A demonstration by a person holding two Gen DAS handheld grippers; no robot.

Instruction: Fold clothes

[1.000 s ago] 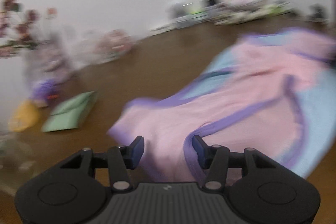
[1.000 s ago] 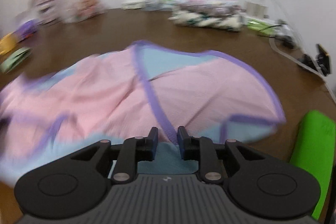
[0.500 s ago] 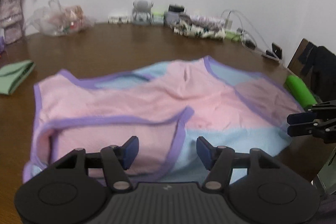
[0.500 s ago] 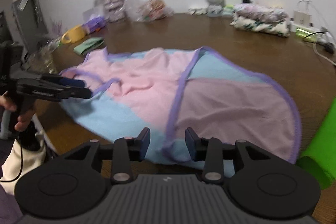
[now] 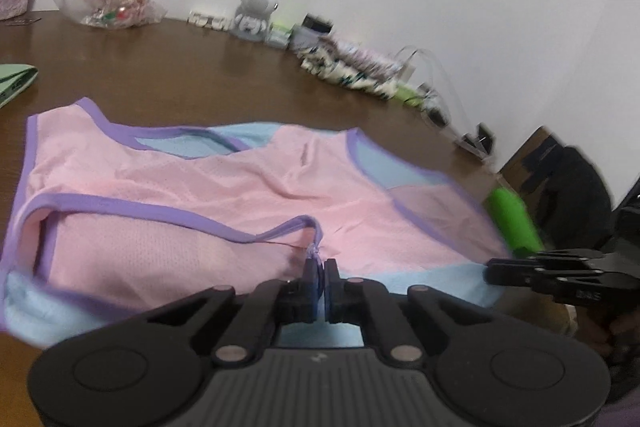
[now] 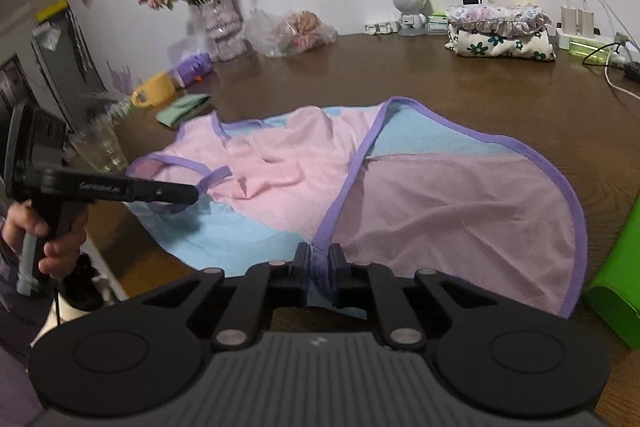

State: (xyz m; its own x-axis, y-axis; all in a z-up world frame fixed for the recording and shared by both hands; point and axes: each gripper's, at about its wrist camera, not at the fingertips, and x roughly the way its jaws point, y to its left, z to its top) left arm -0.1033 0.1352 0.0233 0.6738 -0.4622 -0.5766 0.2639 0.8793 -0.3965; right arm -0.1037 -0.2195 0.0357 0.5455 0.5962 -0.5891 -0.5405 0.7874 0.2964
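A pink and light-blue sleeveless top [image 5: 240, 195] with purple trim lies spread on the brown table [image 5: 180, 67]. My left gripper [image 5: 320, 275] is shut on the purple armhole trim at the near edge, and the trim lifts slightly into its pads. In the right wrist view the same top [image 6: 440, 203] fills the middle, and the left gripper [image 6: 188, 193] reaches in from the left, held by a hand [image 6: 48, 239]. The jaws of my right gripper [image 6: 320, 261] are closing, with the purple trim seam pinched between them at the near hem. The right gripper [image 5: 490, 269] shows at the right of the left wrist view.
A green roll [image 6: 616, 287] lies just right of the top. A folded green cloth [image 6: 184, 109], yellow cup [image 6: 154, 93] and glass [image 6: 100, 147] stand at the left. Folded floral clothes [image 6: 500, 35], a flower vase [image 6: 224, 23], a plastic bag [image 6: 292, 31] and cables [image 6: 612, 67] line the back.
Both grippers were open over the top's near edge half a second ago; both now have their jaws closed on purple trim. The left view has rolled and tilted.
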